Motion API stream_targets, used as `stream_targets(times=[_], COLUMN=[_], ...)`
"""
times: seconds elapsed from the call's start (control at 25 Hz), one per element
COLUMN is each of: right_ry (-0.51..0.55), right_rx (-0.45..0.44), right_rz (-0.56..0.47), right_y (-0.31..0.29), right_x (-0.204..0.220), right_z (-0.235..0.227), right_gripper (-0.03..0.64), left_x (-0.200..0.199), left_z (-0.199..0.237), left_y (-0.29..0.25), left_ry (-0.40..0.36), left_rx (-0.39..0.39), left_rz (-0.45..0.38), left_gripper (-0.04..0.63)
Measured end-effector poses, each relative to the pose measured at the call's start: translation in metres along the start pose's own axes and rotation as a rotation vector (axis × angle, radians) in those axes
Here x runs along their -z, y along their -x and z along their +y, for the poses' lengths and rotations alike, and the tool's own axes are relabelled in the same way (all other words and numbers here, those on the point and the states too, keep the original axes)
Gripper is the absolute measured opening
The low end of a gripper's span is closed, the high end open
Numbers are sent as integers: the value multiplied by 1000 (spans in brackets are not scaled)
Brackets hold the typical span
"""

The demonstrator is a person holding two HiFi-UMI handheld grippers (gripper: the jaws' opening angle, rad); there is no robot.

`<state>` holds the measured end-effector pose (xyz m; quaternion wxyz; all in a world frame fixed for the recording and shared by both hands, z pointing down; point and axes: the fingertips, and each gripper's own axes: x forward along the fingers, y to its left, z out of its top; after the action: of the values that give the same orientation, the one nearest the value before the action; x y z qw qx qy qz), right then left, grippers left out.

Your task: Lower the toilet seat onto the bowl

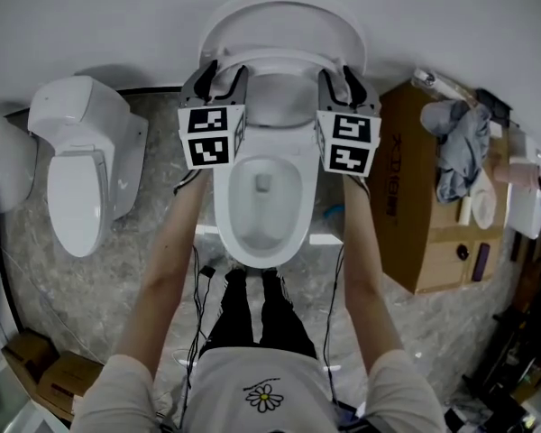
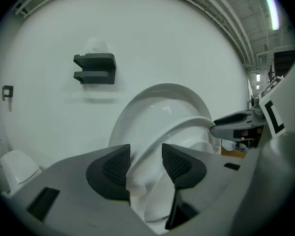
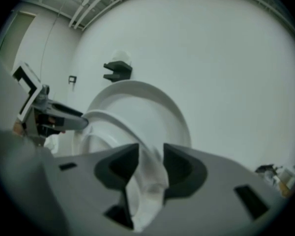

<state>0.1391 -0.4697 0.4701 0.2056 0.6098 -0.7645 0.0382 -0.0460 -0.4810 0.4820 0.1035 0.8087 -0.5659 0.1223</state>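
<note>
You stand facing a plain white wall (image 1: 117, 16) on a mottled stone floor (image 1: 153, 215), with the toilet bowl (image 1: 222, 201) straight in front of you and between your forearms. A big cardboard box (image 1: 415, 206) sits just beside the bowl on your right, with a crumpled grey cloth (image 1: 460, 147) heaped on top of it. A second white toilet (image 1: 81, 165) stands well apart on your left, its cover down. On your own toilet the lid (image 1: 284, 12) stands upright against the wall. The seat (image 1: 284, 61) is raised too, but it leans forward off the lid and hangs tilted above the bowl, not resting on the rim. Your left gripper (image 1: 223, 72) is at the seat's left side and your right gripper (image 1: 341, 79) at its right side, level with each other, each with its marker cube facing up at you. In the left gripper view the jaws stand wide apart and the seat's rim runs up between them with slack at the pads, so nothing is clamped. In the right gripper view the jaws are also well apart, with the rim passing between them and closer to the pads, yet not pinched. A small dark holder (image 2: 95, 69) is fixed to the wall above and left of the lid.
</note>
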Motion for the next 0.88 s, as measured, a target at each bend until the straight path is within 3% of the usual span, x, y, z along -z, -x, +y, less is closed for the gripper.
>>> stream_targets(times=[0.16,0.88], right_ry=[15,20], right_rx=[28,53], right_rz=[10,-15], right_y=[-8,-5], right_x=[3,4], right_z=[-3,-4], right_gripper=[154,126], left_x=[0,1], left_z=[7,11], left_y=[-6,-2], left_ry=[-3,31], left_rx=[-31,-40], left_rz=[13,-13], left_gripper=[176,153])
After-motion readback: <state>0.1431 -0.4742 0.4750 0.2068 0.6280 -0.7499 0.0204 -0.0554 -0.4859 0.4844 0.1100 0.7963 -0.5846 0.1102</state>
